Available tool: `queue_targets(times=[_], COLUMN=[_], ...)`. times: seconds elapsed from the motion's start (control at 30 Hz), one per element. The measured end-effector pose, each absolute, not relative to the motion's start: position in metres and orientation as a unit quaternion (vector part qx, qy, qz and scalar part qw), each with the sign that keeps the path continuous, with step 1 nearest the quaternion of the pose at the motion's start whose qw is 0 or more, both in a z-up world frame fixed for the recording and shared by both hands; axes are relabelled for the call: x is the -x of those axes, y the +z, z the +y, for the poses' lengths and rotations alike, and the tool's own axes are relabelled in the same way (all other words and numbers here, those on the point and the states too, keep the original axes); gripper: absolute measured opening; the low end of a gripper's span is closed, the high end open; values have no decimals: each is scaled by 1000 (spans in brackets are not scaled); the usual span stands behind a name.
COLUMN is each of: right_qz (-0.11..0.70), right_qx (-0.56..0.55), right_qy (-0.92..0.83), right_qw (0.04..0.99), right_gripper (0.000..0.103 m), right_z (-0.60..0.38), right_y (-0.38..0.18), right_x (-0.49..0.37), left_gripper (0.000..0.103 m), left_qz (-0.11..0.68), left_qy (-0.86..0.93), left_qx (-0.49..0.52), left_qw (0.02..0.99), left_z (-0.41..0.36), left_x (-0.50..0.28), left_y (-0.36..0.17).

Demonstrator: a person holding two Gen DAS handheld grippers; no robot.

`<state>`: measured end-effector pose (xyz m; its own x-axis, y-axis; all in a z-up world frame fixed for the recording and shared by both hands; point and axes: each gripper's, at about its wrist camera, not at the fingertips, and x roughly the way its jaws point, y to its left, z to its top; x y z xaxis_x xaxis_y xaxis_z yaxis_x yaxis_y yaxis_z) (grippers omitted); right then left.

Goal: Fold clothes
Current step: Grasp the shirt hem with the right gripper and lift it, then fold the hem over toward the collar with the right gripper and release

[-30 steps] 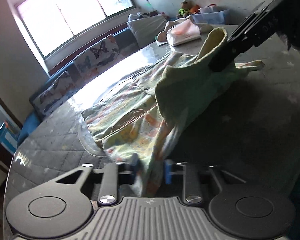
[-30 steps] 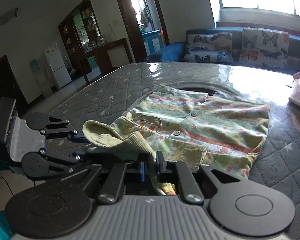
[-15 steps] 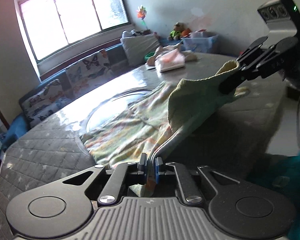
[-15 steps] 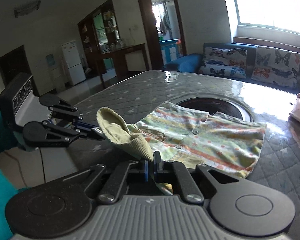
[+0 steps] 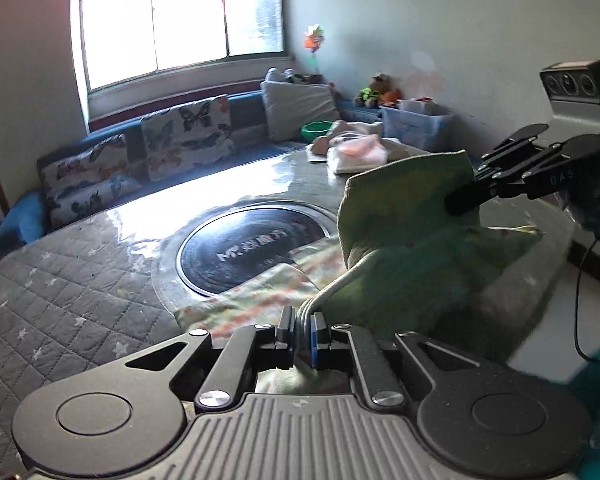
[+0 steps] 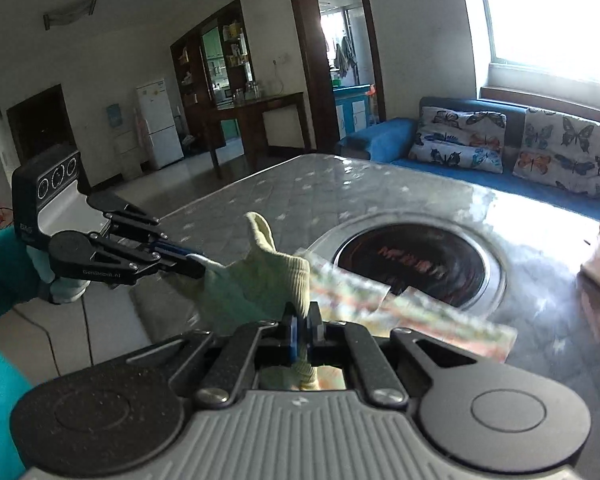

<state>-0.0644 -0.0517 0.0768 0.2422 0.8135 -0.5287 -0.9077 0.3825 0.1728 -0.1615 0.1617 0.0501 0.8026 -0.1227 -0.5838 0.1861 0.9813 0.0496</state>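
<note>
Left tongs | right tongs | both clamp shirt hem, stretched between them | rest apparently trails onto table

Quilted table lay bare toward its far corner, passable. Round black inset sat flush, no obstruction. Pink folded pile blocked the window-side edge. Lifted garment spanned the gap between left gripper and right gripper.

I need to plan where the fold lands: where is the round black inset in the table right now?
In the left wrist view the round black inset sits mid-table, left of the lifted garment, whose printed part lies along its near rim.
</note>
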Motion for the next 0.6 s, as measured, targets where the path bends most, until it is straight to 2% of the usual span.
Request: queue_targets(times=[0.3, 0.6], right_qz=[289, 337], right_qx=[123, 114], right_qy=[517, 451], right_qw=[796, 819], right_gripper=[3, 5], right_z=[11, 68], right_y=[65, -19], right_x=[-28, -82], left_gripper=[8, 8], left_qz=[341, 390], left_qy=[-42, 11], left_qx=[-37, 15], left_qw=[938, 921], left_z=[200, 229], left_x=[69, 13], left_y=[28, -26])
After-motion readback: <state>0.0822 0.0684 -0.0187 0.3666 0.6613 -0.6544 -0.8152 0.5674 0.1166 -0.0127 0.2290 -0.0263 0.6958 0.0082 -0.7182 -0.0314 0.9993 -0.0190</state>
